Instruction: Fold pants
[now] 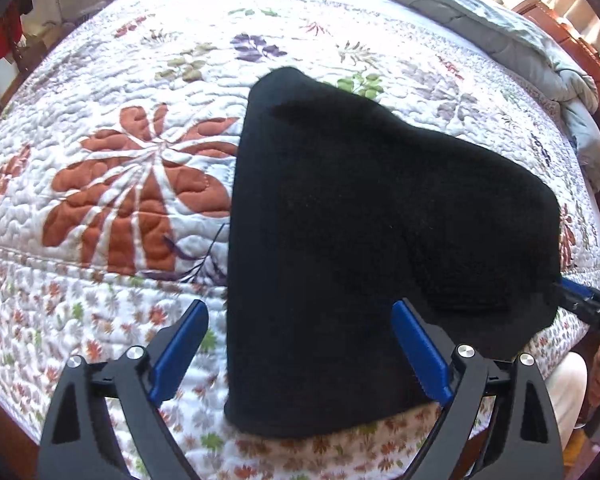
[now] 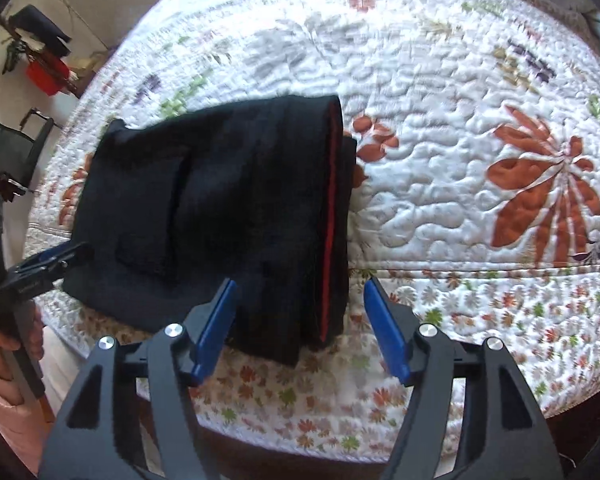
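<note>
Pants [image 1: 360, 216] lie folded on your bed [image 1: 100, 120]. Only your right-wrist view shows their red stripe [image 2: 329, 216]. Your left claw [image 1: 300, 344] and right claw [image 2: 300, 320] both stand apart, gripping nothing.

— Premises type?
— Domestic bedroom. A bed with a quilted floral bedspread [image 1: 120, 128], a rumpled grey duvet [image 1: 500, 32] along its far edge, wooden bed frame [image 1: 548, 12] behind.
— Anything else?
— Clothes hanging [image 1: 4, 36] by the wall; a black chair [image 2: 12, 152] beside the bed.

L claw [image 1: 296, 344] & R claw [image 2: 300, 320], black w/ blue pads, both gaping, angled steeply down over folded black pants [image 1: 360, 216], pads clear.
</note>
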Demonstrator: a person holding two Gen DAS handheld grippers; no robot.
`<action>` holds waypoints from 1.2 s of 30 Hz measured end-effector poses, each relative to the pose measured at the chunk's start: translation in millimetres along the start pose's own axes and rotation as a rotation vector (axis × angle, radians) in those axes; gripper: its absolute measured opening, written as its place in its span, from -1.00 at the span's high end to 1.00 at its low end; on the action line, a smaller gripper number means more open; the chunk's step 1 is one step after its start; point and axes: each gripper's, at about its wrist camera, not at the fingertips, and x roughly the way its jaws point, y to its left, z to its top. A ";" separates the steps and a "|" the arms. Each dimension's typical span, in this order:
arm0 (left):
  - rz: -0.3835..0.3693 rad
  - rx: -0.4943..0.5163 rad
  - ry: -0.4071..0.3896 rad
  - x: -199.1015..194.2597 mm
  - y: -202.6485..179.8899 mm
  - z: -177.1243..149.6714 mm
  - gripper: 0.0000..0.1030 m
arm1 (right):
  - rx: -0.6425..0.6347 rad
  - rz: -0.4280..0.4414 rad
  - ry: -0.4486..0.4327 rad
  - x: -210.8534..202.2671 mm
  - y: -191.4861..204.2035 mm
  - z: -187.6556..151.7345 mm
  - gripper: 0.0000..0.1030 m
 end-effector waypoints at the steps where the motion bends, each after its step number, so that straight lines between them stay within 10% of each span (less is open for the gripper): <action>1: -0.008 0.007 0.014 5.3 -1.4 1.0 -0.81 | 0.004 0.001 0.013 6.5 0.2 1.1 -0.34; 8: -0.045 0.009 0.032 25.3 -6.5 -2.8 -0.94 | 0.036 -0.011 0.069 51.0 3.6 1.9 -0.92; 13: -0.078 0.021 0.018 26.1 -4.9 -3.8 -0.94 | 0.045 0.037 0.064 54.7 -6.1 0.0 -0.96; 18: -0.060 0.034 0.020 30.9 -22.7 -2.2 -0.94 | 0.028 0.017 0.057 50.1 0.2 2.3 -0.83; 22: -0.039 0.047 0.025 31.0 -31.9 3.8 -0.94 | 0.044 0.110 0.027 43.4 -1.3 1.1 -0.34; 36: -0.030 0.071 0.010 40.0 -52.7 9.0 -0.94 | 0.014 0.171 0.011 41.3 -21.4 -3.4 -0.32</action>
